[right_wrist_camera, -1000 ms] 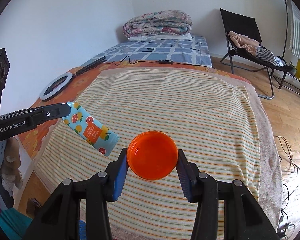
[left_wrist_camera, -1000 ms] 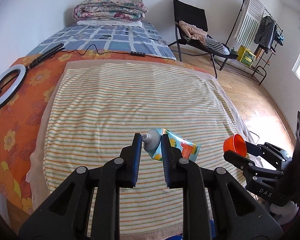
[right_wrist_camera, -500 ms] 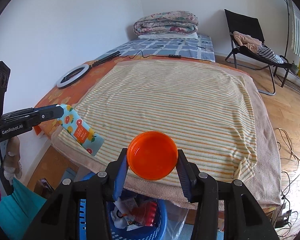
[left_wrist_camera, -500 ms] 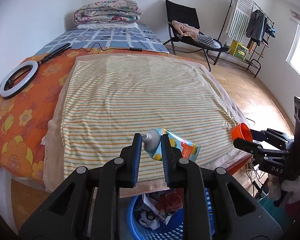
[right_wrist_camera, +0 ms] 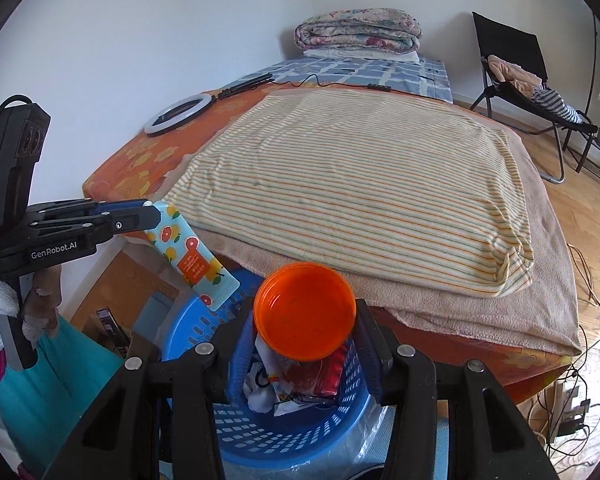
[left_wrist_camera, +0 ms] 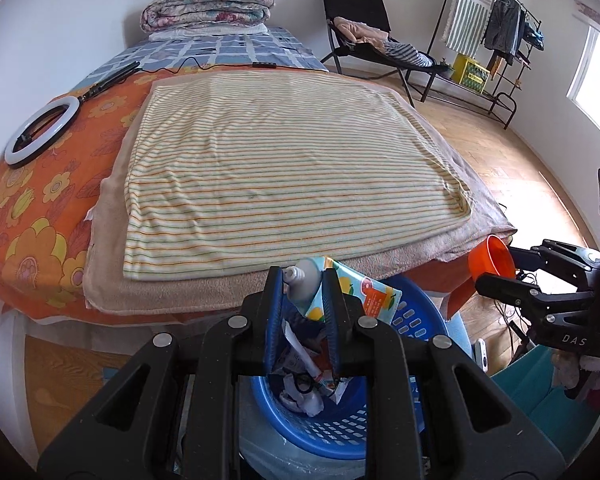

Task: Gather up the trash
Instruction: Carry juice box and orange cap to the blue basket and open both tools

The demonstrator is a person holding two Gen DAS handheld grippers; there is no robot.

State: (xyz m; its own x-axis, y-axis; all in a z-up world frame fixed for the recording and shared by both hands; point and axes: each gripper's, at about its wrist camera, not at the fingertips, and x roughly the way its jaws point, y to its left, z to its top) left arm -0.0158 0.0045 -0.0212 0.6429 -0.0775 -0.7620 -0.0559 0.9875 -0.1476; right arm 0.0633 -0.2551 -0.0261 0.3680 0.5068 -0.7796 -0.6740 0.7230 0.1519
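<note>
My left gripper (left_wrist_camera: 302, 282) is shut on a tube with orange-fruit print (left_wrist_camera: 356, 292), holding it by the white cap end above a blue plastic basket (left_wrist_camera: 416, 316). The same tube (right_wrist_camera: 192, 258) hangs from the left gripper (right_wrist_camera: 150, 216) in the right wrist view, its flat end over the basket rim (right_wrist_camera: 180, 324). My right gripper (right_wrist_camera: 305, 318) is shut on an orange plastic cup (right_wrist_camera: 305, 312), also over the basket, which holds crumpled paper and wrappers (right_wrist_camera: 296, 380). The cup (left_wrist_camera: 492, 258) shows at the right of the left wrist view.
A bed with a striped towel (left_wrist_camera: 284, 168) over an orange flowered sheet (left_wrist_camera: 32, 208) fills the far side. A ring light (left_wrist_camera: 40, 130) lies on its left. A black folding chair (left_wrist_camera: 364, 36) and a clothes rack (left_wrist_camera: 496, 40) stand beyond on wooden floor.
Both grippers have pulled back from over the bed and lowered, carrying the tube and the cup to above the blue basket, which now fills the lower part of both views.
</note>
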